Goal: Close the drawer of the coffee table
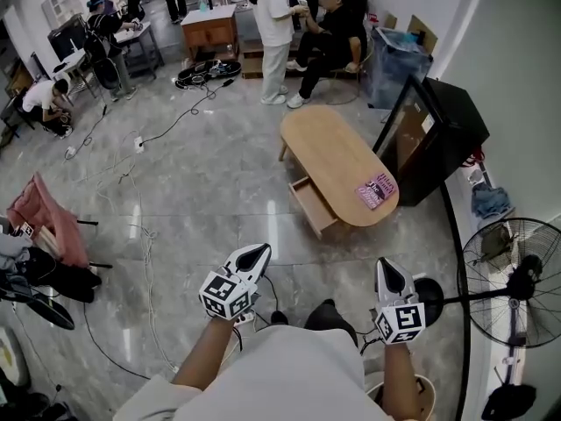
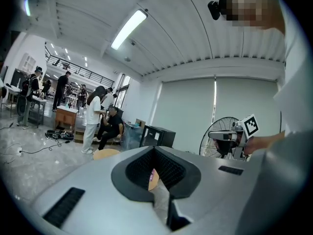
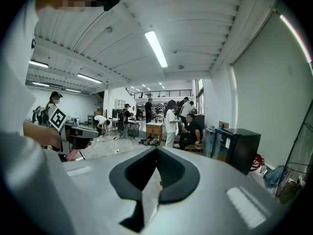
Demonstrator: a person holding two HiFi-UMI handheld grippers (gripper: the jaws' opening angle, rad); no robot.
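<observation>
The oval wooden coffee table (image 1: 337, 160) stands on the grey floor ahead of me, and its drawer (image 1: 312, 205) is pulled out toward the left on the near side. My left gripper (image 1: 258, 253) is held in the air well short of the table, its jaws shut and empty. To the right my right gripper (image 1: 387, 269) hangs level with it, also shut with nothing in it. In the left gripper view the left gripper (image 2: 155, 149) points at the table (image 2: 106, 153), a sliver of which shows beyond the jaws. The right gripper (image 3: 156, 149) faces the same way in the right gripper view.
A pink booklet (image 1: 377, 189) lies on the table's near end. A black cabinet (image 1: 436, 130) stands right of the table, a floor fan (image 1: 514, 281) at the near right. Cables (image 1: 145, 226) trail across the floor, a pink chair (image 1: 48, 219) sits left, and people (image 1: 298, 33) are behind the table.
</observation>
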